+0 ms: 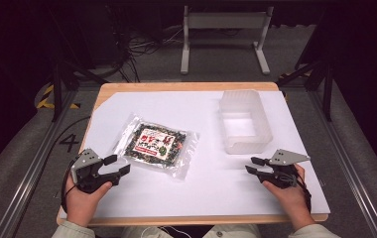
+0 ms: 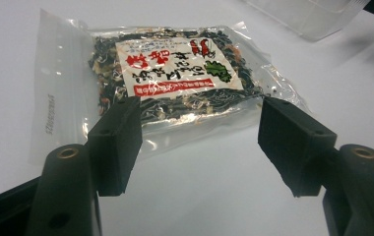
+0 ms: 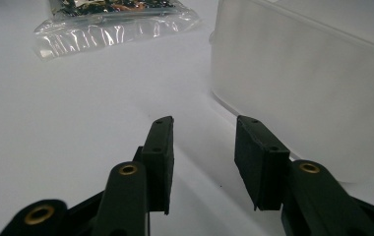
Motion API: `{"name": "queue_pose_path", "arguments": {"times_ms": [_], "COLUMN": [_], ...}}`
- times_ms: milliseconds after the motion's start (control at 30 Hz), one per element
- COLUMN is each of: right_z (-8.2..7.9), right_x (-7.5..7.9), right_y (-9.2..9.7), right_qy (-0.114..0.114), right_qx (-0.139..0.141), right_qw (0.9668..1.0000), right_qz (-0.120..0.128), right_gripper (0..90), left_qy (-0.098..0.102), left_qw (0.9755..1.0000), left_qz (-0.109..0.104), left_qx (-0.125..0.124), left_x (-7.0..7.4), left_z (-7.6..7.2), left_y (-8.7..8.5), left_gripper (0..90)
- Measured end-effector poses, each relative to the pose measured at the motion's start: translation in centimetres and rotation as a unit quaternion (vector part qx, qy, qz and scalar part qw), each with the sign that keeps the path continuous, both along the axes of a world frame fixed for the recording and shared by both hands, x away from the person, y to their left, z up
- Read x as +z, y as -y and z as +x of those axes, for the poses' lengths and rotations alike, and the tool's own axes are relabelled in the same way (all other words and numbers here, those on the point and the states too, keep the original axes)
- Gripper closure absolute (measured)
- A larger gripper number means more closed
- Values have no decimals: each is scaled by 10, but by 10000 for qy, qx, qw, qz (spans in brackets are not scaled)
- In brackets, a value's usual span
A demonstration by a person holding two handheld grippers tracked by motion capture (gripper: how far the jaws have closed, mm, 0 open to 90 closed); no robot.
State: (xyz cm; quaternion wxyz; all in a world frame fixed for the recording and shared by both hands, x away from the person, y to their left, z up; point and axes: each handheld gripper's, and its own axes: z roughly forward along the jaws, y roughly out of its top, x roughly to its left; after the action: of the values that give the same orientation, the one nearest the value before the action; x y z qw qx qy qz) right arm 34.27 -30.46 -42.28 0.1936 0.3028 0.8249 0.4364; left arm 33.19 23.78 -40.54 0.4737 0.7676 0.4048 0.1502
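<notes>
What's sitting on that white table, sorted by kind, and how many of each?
Snack packet: 1
Clear plastic bin: 1
Hand-held grippers: 2, left gripper and right gripper, both open and empty
Total: 4

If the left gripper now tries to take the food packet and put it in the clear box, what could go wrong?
1. The packet lies flat on the white sheet, so the open left gripper may slide off its glossy film or drag the sheet.
2. The clear box looks light; a bump from the packet or the right gripper beside it might push it away.
</notes>
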Motion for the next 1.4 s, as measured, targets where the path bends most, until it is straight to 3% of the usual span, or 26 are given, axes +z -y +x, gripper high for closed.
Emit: {"name": "queue_pose_path", "arguments": {"times_ms": [200,367,500,767,900,1067,1233,1300,1367,1400], "right_z": [0,-1,-2,-2,-2,-2,-2,-1,-1,-1], "right_x": [-1,-1,-2,-3,-3,-3,-3,-3,-4,-4], "right_y": [0,1,3,3,3,3,3,3,3,3], "right_qy": [-21,-47,-62,-81,-81,-83,-79,-80,-91,-106], "right_qx": [5,-10,-45,-40,-37,-34,-33,-33,-30,-27], "right_qw": [10000,10000,10000,10000,9999,9999,9999,9999,9999,9999], "right_qz": [-7,10,36,41,52,58,61,60,58,54], "right_gripper": [576,564,557,544,537,527,516,513,515,517], "left_qy": [28,-30,-29,-58,-60,-157,-111,-183,-161,-219], "left_qw": [10000,10000,9998,9994,9994,9985,9982,9979,9980,9979], "left_qz": [50,-40,-176,-254,-159,-221,-148,-137,-124,-137], "left_qx": [-20,63,47,211,310,484,562,603,596,593], "left_x": [12,12,15,19,16,9,3,0,-5,-7], "left_z": [8,15,27,49,60,72,81,83,84,85], "left_y": [2,3,1,-4,-7,-14,-19,-21,-23,-24], "left_gripper": [310,251,235,193,189,188,190,191,224,284]}}
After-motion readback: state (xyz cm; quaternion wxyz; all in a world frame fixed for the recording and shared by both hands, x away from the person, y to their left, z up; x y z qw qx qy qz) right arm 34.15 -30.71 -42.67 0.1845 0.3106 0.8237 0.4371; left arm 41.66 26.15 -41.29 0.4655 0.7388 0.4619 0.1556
